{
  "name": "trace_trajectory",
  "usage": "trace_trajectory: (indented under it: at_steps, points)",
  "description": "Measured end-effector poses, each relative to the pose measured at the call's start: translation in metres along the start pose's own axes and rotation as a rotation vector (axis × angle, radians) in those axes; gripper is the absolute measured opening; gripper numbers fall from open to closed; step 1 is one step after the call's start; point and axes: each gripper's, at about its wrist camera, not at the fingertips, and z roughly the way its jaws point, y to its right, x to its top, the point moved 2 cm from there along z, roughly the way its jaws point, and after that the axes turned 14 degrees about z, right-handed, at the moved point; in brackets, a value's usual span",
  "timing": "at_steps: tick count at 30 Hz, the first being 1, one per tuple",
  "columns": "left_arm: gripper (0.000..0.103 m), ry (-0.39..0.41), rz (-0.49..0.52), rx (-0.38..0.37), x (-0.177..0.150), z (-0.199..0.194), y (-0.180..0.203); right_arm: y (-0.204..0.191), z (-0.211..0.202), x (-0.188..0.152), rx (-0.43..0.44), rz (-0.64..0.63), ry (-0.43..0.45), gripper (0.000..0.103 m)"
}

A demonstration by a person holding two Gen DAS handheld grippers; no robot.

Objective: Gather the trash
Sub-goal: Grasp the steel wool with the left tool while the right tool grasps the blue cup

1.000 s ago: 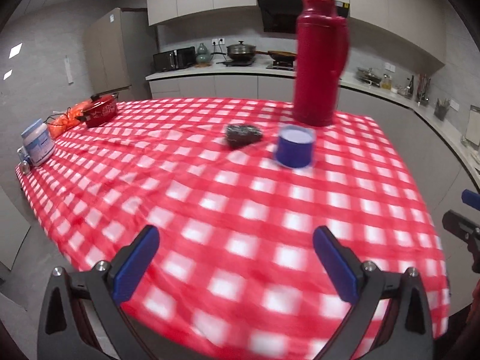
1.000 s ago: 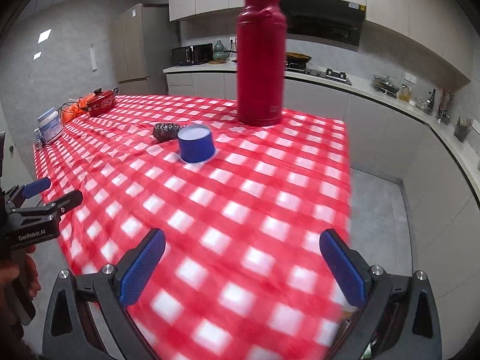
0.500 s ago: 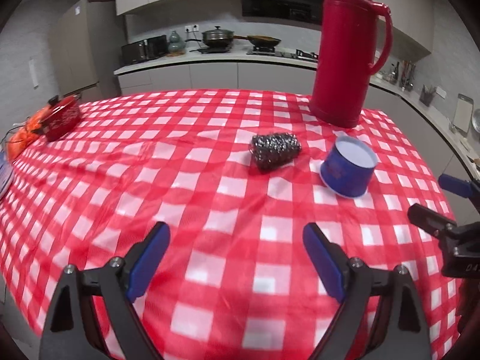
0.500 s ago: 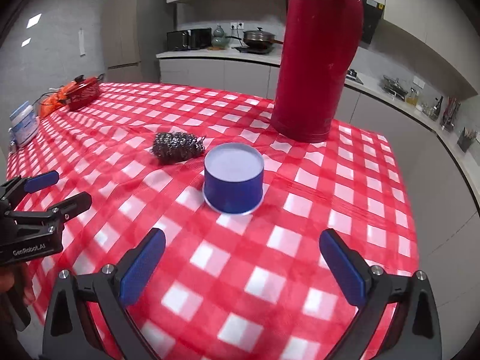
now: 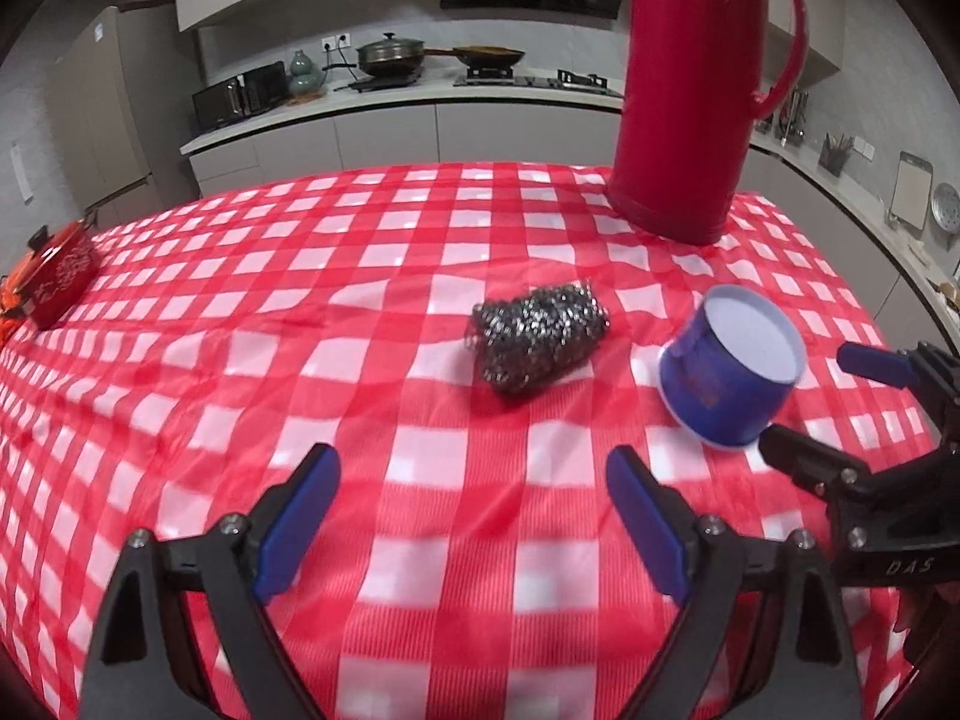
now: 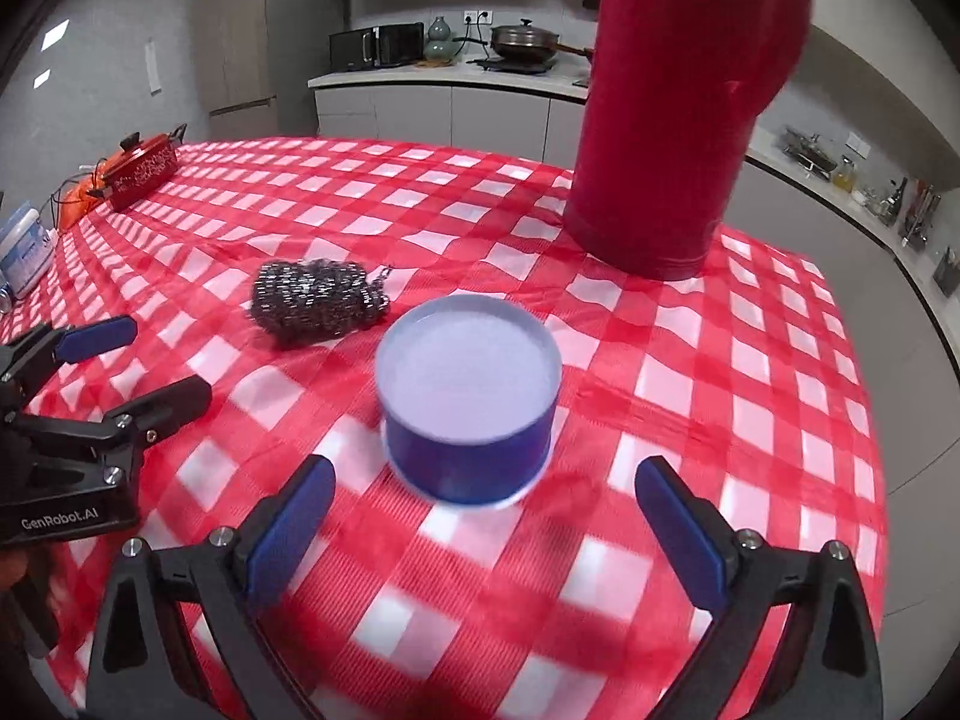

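A steel-wool scrubber (image 5: 540, 338) lies on the red checked tablecloth (image 5: 300, 360). It also shows in the right wrist view (image 6: 315, 303). A blue paper cup (image 5: 729, 378) stands upside down to its right, seen close in the right wrist view (image 6: 468, 399). My left gripper (image 5: 474, 516) is open and empty, a short way in front of the scrubber. My right gripper (image 6: 486, 531) is open and empty, just in front of the cup. Each gripper shows at the edge of the other's view.
A tall red thermos (image 5: 690, 90) stands behind the cup. A small red pot (image 6: 141, 171) and a white container (image 6: 24, 249) sit at the table's far left. Kitchen counters with a stove run behind. The table edge drops off on the right.
Both grippers have moved forward over the table. The scrubber and cup now sit much closer to them. Both stay open.
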Motion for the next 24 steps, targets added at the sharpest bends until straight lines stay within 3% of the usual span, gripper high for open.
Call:
trace_trajectory:
  at_steps: [14,18,19,20,21,24]
  points:
    - [0.089,-0.044,0.004,-0.032,0.048,0.067,0.004,0.042,0.057,0.056,0.024,0.063,-0.013,0.095]
    - [0.075,-0.054,-0.011,-0.056,0.051,0.074,0.002,0.038,0.067,0.061,0.041,0.059,-0.026,0.090]
    - [0.067,-0.057,-0.013,-0.060,0.051,0.076,0.002,0.037,0.069,0.062,0.049,0.059,-0.031,0.086]
    - [0.061,-0.057,-0.018,-0.067,0.051,0.075,0.002,0.036,0.070,0.063,0.058,0.059,-0.033,0.077]
    - [0.045,-0.055,-0.024,-0.074,0.050,0.074,0.001,0.035,0.070,0.063,0.066,0.061,-0.036,0.077]
    - [0.041,-0.046,-0.043,-0.077,0.048,0.069,0.000,0.032,0.067,0.061,0.080,0.055,-0.034,0.077]
